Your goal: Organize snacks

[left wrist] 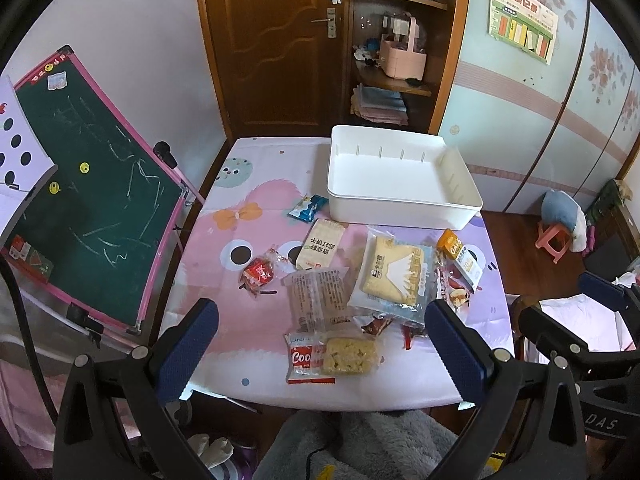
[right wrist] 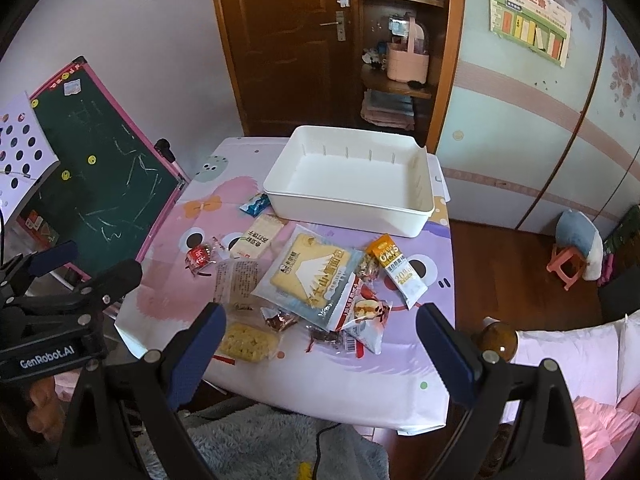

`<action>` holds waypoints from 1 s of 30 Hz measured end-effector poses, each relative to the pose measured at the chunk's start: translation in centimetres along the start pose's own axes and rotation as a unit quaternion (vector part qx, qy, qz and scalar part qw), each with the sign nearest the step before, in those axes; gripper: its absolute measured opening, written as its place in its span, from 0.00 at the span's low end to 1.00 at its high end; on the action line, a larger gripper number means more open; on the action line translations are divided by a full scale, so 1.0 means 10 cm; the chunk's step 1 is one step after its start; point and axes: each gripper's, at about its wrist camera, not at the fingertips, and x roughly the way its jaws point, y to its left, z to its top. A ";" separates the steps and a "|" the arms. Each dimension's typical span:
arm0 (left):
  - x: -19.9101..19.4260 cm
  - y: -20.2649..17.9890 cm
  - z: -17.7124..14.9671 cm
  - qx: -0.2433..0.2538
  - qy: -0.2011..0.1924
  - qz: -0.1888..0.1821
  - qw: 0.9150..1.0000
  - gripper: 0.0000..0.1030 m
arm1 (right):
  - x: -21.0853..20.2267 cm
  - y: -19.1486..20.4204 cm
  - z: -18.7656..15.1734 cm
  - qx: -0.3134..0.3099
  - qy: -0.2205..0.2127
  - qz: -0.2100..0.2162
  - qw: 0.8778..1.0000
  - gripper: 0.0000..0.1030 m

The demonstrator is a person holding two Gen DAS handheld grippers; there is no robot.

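Both tongs hover above the near edge of the tabletop (left wrist: 400, 384), each spread wide and grasping nothing: the left tongs (left wrist: 320, 344) frame the nearest packets between blue pads, and the right tongs (right wrist: 320, 344) hang just beside them, likewise released. Nearest the edge lies a yellow crisp-rice bar (left wrist: 351, 357), touching a red-and-white cookie packet (left wrist: 307, 358) on its left. Just beyond sits a clear wrapper printed with text (left wrist: 318, 298), and beside it a large bread bag with a mountain design (right wrist: 310, 278) overlaps several smaller packets, among them a dark reddish-brown one (right wrist: 280, 321) and a white pouch showing a layered cake (right wrist: 368, 322). To the right of the bread bag rests an orange-and-white oats sachet (right wrist: 396, 270). Left of the heap, apart from it, lies a small red candy wrapper (left wrist: 258, 273). Farther on is a pale cracker pack (left wrist: 321, 245), and beyond it a small blue packet (left wrist: 308, 208) lies just beside the near left corner of the white bin (left wrist: 400, 210). The bin stands at the far side of the tabletop with nothing visible inside; all the snacks lie outside it on the pink cartoon cloth. A green chalkboard (left wrist: 92, 188) leans to the left of the tabletop, and a brown door (left wrist: 276, 40) stands behind it.
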 end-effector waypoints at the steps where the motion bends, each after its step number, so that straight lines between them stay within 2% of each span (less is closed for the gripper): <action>1: -0.01 -0.01 -0.01 0.000 0.000 0.000 1.000 1.00 | 0.00 0.00 -0.01 -0.001 0.001 0.001 1.000 0.94; 14: 0.04 0.08 -0.03 -0.012 0.008 -0.007 1.000 1.00 | 0.02 0.07 -0.07 -0.013 0.007 0.005 1.000 0.94; 17: 0.09 0.17 0.02 -0.023 0.003 -0.023 0.999 1.00 | 0.09 0.06 -0.04 -0.015 0.012 0.007 1.000 0.94; 21: 0.22 0.35 0.12 -0.027 0.002 -0.038 0.999 1.00 | 0.26 0.04 0.05 -0.012 0.023 0.012 1.000 0.94; 25: 0.46 0.59 0.28 -0.030 0.025 -0.029 0.999 1.00 | 0.51 0.05 0.18 -0.017 0.034 0.009 0.999 0.94; 30: 0.82 0.89 0.45 -0.029 0.038 -0.002 0.999 1.00 | 0.98 0.08 0.32 0.005 0.083 0.015 0.996 0.94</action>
